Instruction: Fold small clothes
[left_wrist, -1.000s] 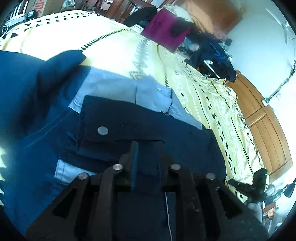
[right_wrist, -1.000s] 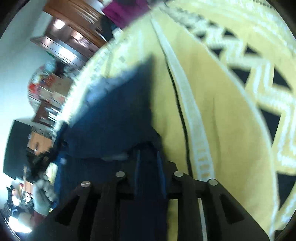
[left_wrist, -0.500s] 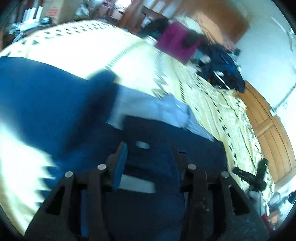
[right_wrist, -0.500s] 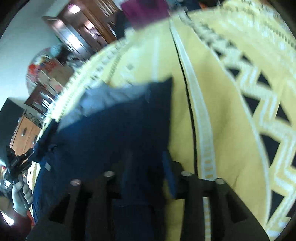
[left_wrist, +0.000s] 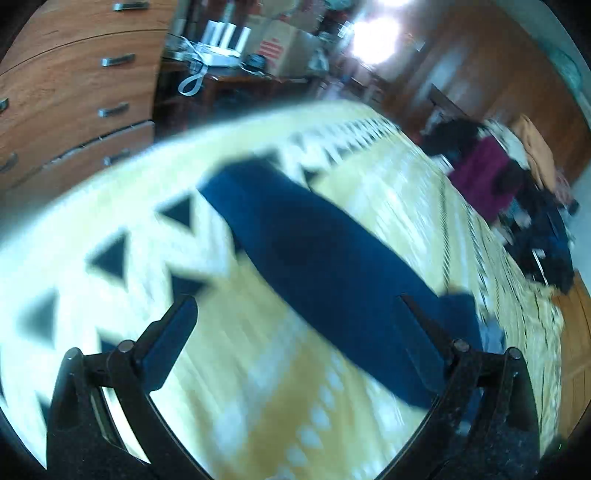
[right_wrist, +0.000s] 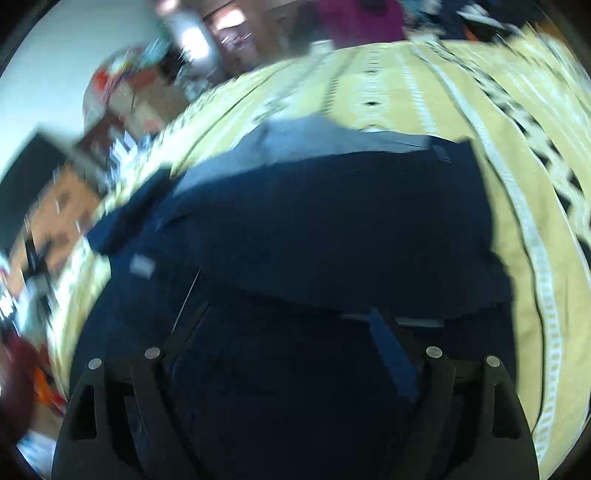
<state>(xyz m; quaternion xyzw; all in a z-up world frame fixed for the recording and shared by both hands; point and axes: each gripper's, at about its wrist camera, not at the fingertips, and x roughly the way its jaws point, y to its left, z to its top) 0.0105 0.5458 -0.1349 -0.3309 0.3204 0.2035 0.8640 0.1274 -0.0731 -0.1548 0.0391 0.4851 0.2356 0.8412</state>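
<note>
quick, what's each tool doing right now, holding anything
Left tool: jaws just opened wide, holding nothing, above the bedspread.
Right tool: jaws just opened, holding nothing, over the dark blue garment.

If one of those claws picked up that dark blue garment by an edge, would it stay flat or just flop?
Probably flop: the garment lies in soft layers on the bedspread, following its surface. It looks like thick denim-like cloth, so likely heavyish for its size. It seems unlikely to slip, given the textured bedspread. Both the left gripper and right gripper have just opened and grip nothing.
</note>
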